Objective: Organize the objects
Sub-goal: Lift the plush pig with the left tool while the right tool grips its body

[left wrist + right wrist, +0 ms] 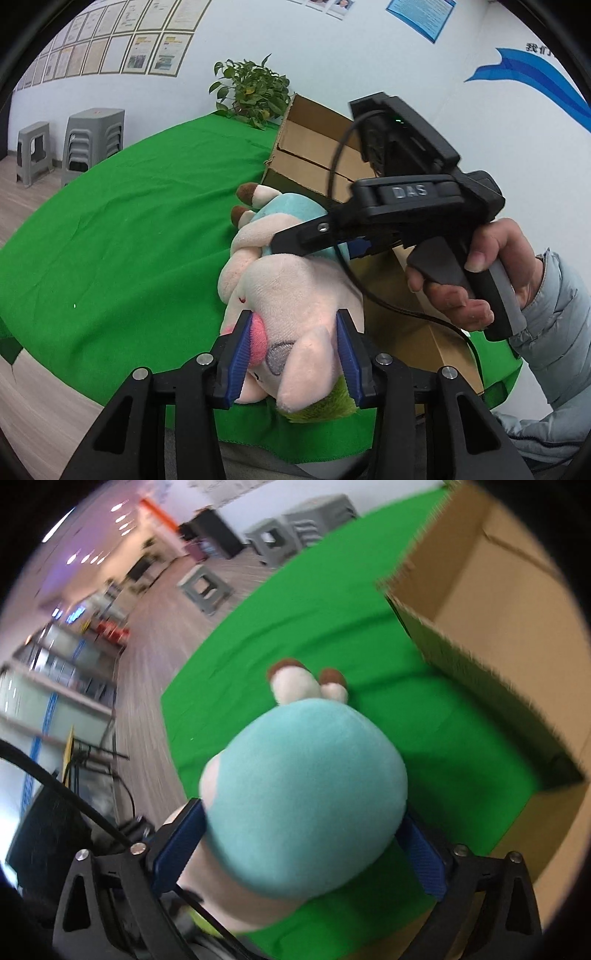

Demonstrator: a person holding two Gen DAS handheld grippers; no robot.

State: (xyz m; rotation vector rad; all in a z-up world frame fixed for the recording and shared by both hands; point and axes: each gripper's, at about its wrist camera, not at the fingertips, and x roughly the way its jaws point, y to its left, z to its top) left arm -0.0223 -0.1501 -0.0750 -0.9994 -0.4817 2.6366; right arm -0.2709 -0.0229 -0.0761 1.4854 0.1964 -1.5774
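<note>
A pink plush pig (291,295) in a light blue outfit, with brown-tipped feet and green hair, hangs over the green cloth. My left gripper (293,354) is shut on its head. My right gripper (295,240) is shut on its blue body; in the right wrist view the plush pig (303,801) fills the space between the right gripper's (299,845) blue pads. An open cardboard box (317,155) stands just to the right of the toy and shows in the right wrist view (491,602) too.
The green cloth (129,240) covers the table. A potted plant (251,92) stands behind the box. Grey stools (92,140) stand on the floor to the left, beyond the table edge.
</note>
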